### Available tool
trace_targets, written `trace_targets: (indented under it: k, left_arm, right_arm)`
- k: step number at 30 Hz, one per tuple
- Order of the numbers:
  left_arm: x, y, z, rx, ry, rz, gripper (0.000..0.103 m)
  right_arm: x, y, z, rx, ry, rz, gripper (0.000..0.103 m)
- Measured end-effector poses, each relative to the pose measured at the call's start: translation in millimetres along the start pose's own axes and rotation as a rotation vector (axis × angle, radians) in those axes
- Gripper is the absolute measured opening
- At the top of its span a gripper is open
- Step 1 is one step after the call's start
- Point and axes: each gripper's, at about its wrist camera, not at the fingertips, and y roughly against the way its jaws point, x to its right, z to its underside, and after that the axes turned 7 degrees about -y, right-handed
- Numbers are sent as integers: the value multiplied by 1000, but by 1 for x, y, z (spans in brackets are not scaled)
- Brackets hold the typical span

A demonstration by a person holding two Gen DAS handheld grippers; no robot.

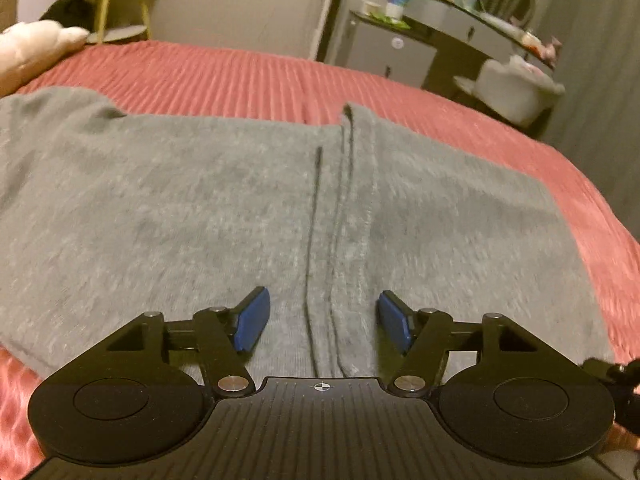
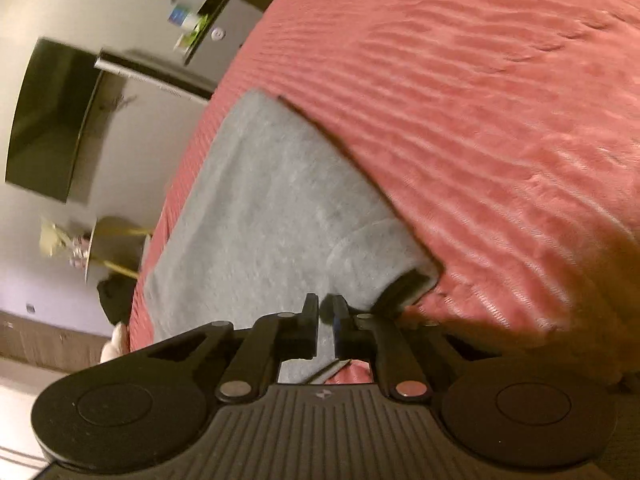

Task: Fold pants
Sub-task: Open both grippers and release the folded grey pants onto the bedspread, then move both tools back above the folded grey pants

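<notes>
Grey pants [image 1: 240, 208] lie spread flat on the red bedspread [image 1: 248, 76], with a dark seam line running away down their middle. My left gripper [image 1: 323, 322] is open, its blue pads just above the near part of the pants, one on each side of the seam, holding nothing. In the right wrist view the pants [image 2: 256, 208] stretch away over the bedspread [image 2: 480, 120]. My right gripper [image 2: 326, 312] is shut on the near edge of the pants, beside a rolled, lifted hem with a dark opening.
A cream plush toy [image 1: 36, 46] lies at the bed's far left corner. A small yellow-legged table [image 1: 120, 4] stands behind it. A dark dresser with bottles and a round mirror [image 1: 472, 20] and a white chair [image 1: 516, 84] stand beyond the bed's right edge.
</notes>
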Motion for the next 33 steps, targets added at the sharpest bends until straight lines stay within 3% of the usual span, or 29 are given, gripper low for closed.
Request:
trace_targets:
  k: [4,8,11,15,17,19,21,24,27,33]
  left_arm:
    - [7,1,0,10,-31,-45,72]
    - [10,16,8,2,-56,-114,84]
    - [0,28,7,-12,22,-157,85]
    - [-19,52,0,11,142,-142,85]
    - [-20,55,-7,40,144,-119,86]
    - [-14,53,-19,62,116,-83,85]
    - [-3,47,-31,96,79,-49,86]
    - [18,28,-47,126,-33,-40,88]
    - [32,1,-57,128,-120,-79,87]
    - [49,-55,-73,145,-254,-133,89]
  right_arm:
    - [-8,3,7,28,64,36,7]
    - [-19,-2,5,31,89,69,7]
    - [-25,-2,4,36,108,103,7]
    - [-45,6,5,57,218,186,9]
    - [-66,12,12,104,362,205,21]
    - [-90,14,27,179,543,182,48]
    - [-109,7,43,246,705,128,56]
    - [-121,-27,49,254,793,89,54]
    - [-124,-65,41,258,807,128,27]
    - [-134,-119,21,280,849,112,27]
